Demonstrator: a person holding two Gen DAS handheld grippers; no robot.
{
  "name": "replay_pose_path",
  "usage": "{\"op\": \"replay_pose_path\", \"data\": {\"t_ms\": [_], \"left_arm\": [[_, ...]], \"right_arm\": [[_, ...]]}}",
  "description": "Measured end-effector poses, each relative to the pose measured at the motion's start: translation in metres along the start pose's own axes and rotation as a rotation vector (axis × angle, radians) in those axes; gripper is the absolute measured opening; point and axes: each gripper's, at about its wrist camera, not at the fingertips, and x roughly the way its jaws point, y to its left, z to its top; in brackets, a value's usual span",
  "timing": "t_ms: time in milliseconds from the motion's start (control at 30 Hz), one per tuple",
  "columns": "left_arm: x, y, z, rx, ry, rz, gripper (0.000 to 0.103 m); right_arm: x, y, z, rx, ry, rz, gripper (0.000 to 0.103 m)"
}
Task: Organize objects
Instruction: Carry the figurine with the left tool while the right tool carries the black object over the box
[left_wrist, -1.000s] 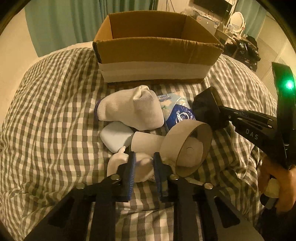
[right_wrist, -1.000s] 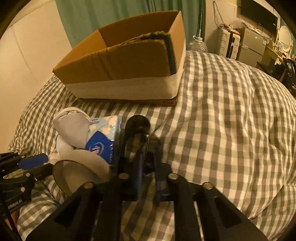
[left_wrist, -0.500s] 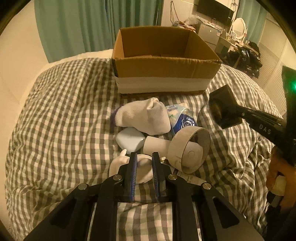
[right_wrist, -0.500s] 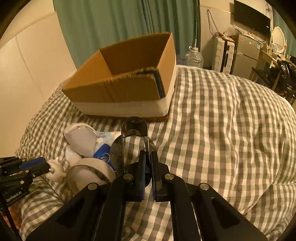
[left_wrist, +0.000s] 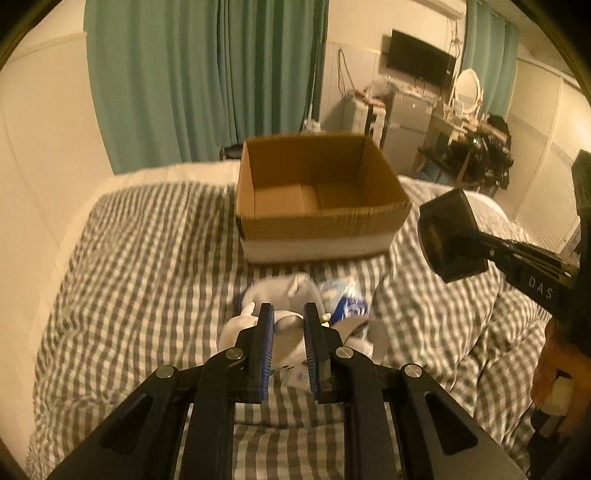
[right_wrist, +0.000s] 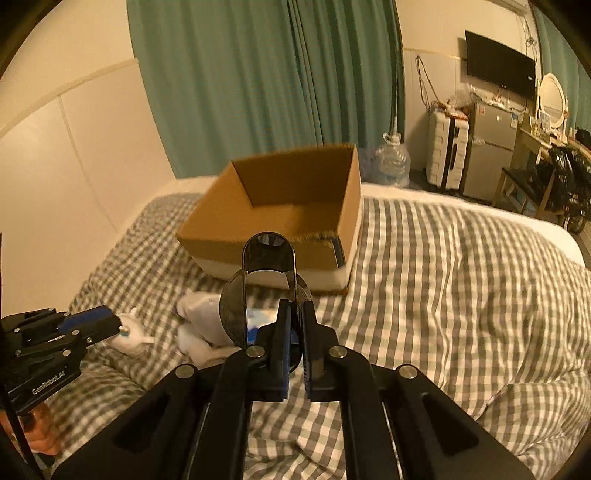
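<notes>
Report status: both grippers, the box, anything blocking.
Left gripper shut on white plush toy. Right gripper shut on dark cup. Cardboard box open, looks empty. Nothing blocking; sock and tissue pack on bed.

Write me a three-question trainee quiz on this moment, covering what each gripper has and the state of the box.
1. What is the left gripper shut on?
A) a tissue pack
B) a white toy figure
C) a sock
2. True or false: a sock already lies inside the cardboard box.
3. Which gripper holds the dark see-through object?

Key: 1 B. 2 False; the part of the box floor that shows is bare. 3 The right gripper.
</notes>
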Motion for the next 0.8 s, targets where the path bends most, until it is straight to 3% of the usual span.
{"op": "replay_pose_path", "data": {"t_ms": [467, 800], "left_arm": [[-0.038, 0.001, 0.062, -0.013, -0.168, 0.020, 0.016], [-0.025, 0.012, 0.100, -0.025, -0.229, 0.032, 0.016]], "right_arm": [[-0.041, 0.019, 0.059, -0.042, -0.123, 0.003, 0.005], [-0.035, 0.025, 0.093, -0.073, -0.161, -0.010, 0.005]]}}
